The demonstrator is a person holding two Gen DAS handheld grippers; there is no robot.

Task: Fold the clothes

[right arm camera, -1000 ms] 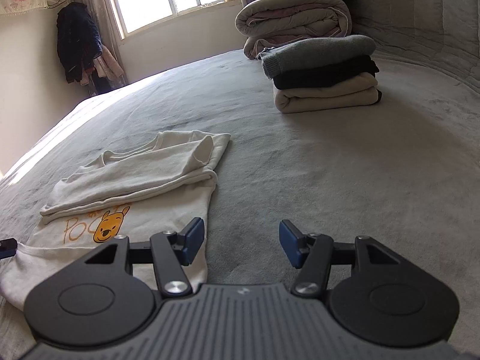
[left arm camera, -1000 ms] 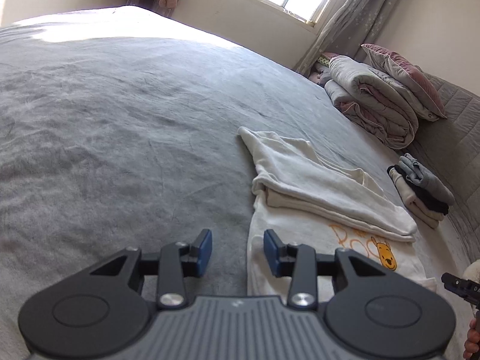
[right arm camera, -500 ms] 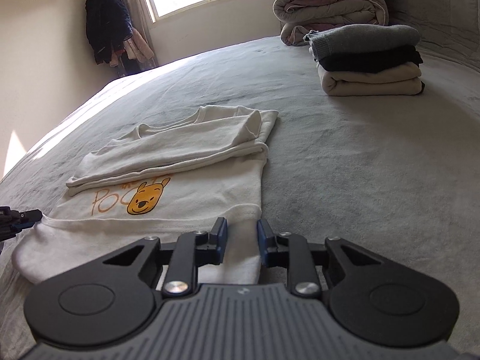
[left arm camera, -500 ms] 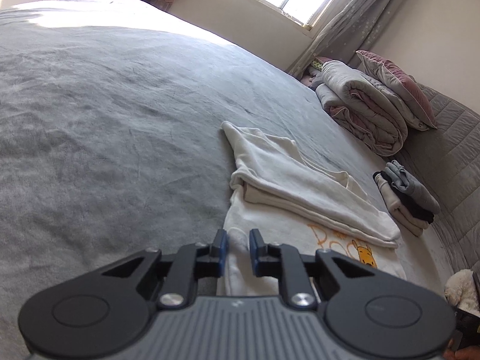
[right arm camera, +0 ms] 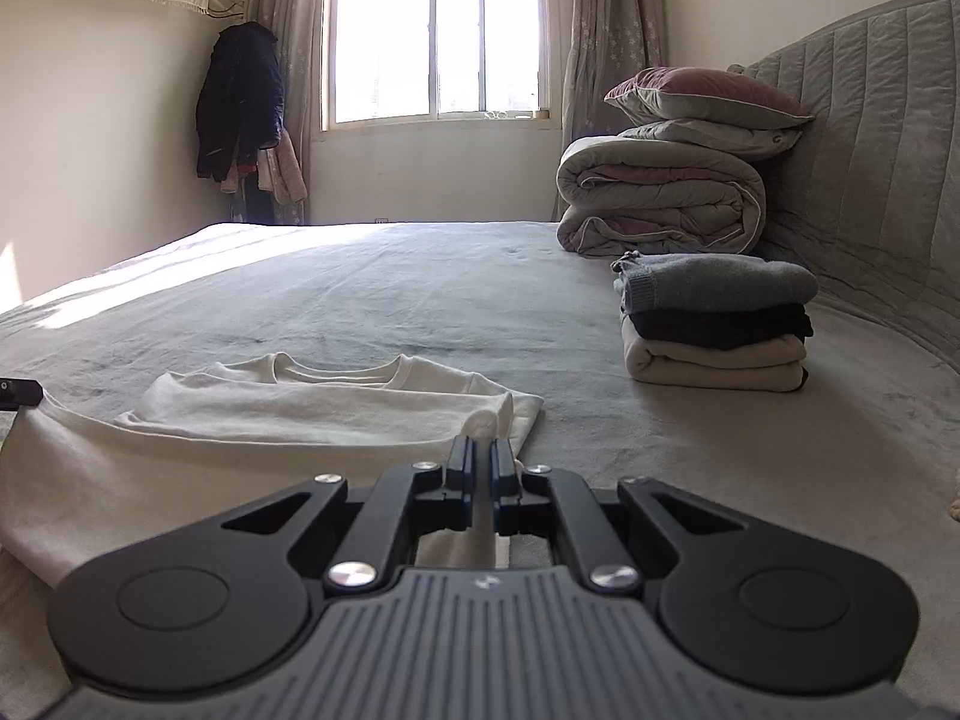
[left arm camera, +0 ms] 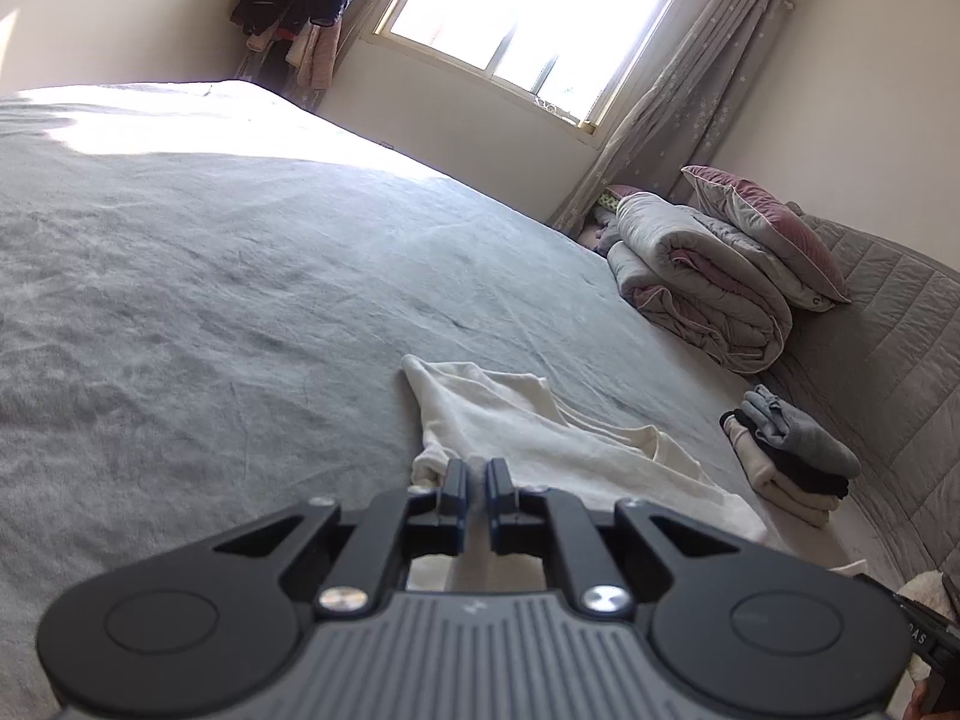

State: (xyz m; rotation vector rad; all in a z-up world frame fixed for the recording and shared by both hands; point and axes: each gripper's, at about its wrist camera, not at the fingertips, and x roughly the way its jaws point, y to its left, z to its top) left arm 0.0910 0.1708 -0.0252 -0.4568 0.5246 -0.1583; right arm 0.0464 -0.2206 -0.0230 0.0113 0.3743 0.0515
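- While both grippers are pressed together on cloth, the cream shirt (right arm camera: 312, 414) lies on the grey bed (right arm camera: 420, 300), toward its near edge, with the sleeves folded across the body.
- The left gripper (left arm camera: 474, 495) pinches the hem of the shirt (left arm camera: 540, 444) between its blue pads; a thin fold of cream cloth shows in the narrow gap.
- The right gripper (right arm camera: 479, 483) pinches the other end of the same hem, and cloth also shows between its pads.
- Between the two grips the hem is raised off the bed, and the lower part of the shirt hangs in a slope down to the folded sleeves.
- The tip of the left gripper (right arm camera: 18, 393) shows at the left border of the right wrist view, touching the corner of the shirt.
- A stack of folded clothes (right arm camera: 714, 324) sits near the head edge of the bed, well apart from the shirt: grey on top, black in the middle, cream below.
- Behind the stack, a rolled quilt (right arm camera: 660, 204) with a pillow (right arm camera: 708, 96) on it lies in the far corner by the headboard (right arm camera: 870, 150).
- A window (right arm camera: 438, 36) and hanging coats (right arm camera: 240, 102) are on the far wall.
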